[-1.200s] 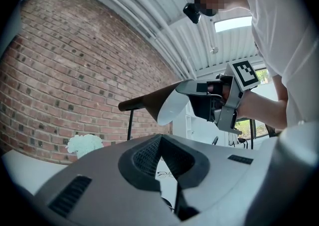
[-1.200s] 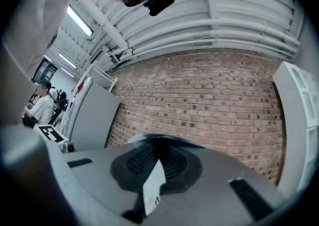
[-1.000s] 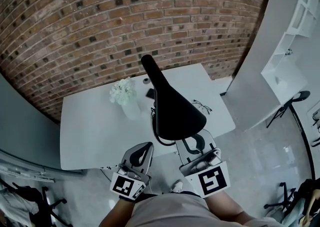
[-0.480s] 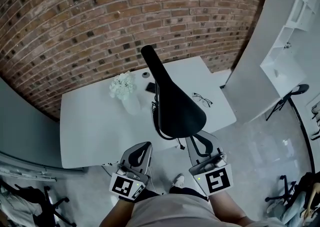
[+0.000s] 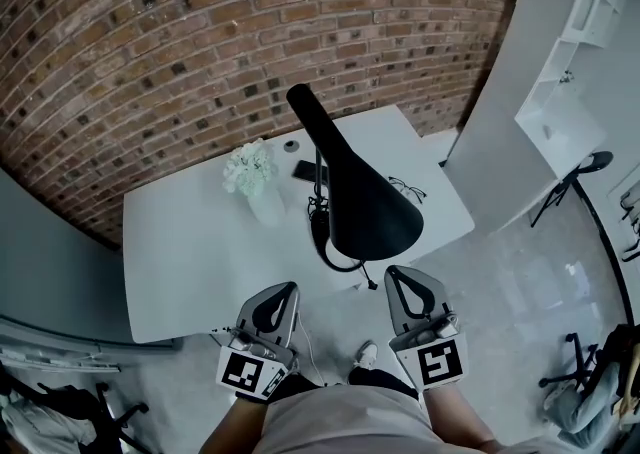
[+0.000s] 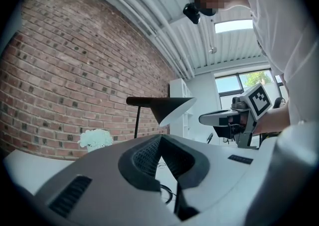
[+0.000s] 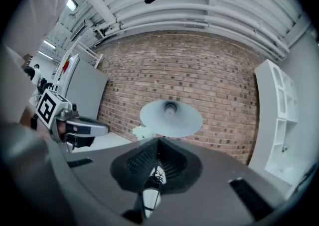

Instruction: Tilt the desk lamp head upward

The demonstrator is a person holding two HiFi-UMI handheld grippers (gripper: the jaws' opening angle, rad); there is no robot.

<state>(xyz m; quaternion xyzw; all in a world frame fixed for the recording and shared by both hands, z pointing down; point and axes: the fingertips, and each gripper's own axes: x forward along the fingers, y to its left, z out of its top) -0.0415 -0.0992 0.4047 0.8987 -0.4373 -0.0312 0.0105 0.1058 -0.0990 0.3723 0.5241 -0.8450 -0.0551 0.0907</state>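
A black desk lamp stands on the white desk (image 5: 190, 242), its cone-shaped head (image 5: 368, 210) on a slanted stem. The left gripper view shows the head (image 6: 167, 105) from the side, and the right gripper view looks into its pale inside with the bulb (image 7: 170, 118). My left gripper (image 5: 285, 288) hangs shut and empty over the desk's front edge. My right gripper (image 5: 397, 273) is shut too, just below and in front of the lamp head, apart from it. Both gripper views show the jaws meeting with nothing held.
A vase of white flowers (image 5: 250, 174) stands left of the lamp, glasses (image 5: 405, 189) lie to its right, and a dark flat object (image 5: 303, 171) lies behind. A black cable (image 5: 340, 264) loops at the lamp's base. Behind is a brick wall (image 5: 200, 52); white shelves (image 5: 575, 62) and a chair (image 5: 585, 177) stand right.
My right gripper has drawn back from under the lamp head toward me. The lamp head now sits higher and farther back in view. The left gripper has barely moved.
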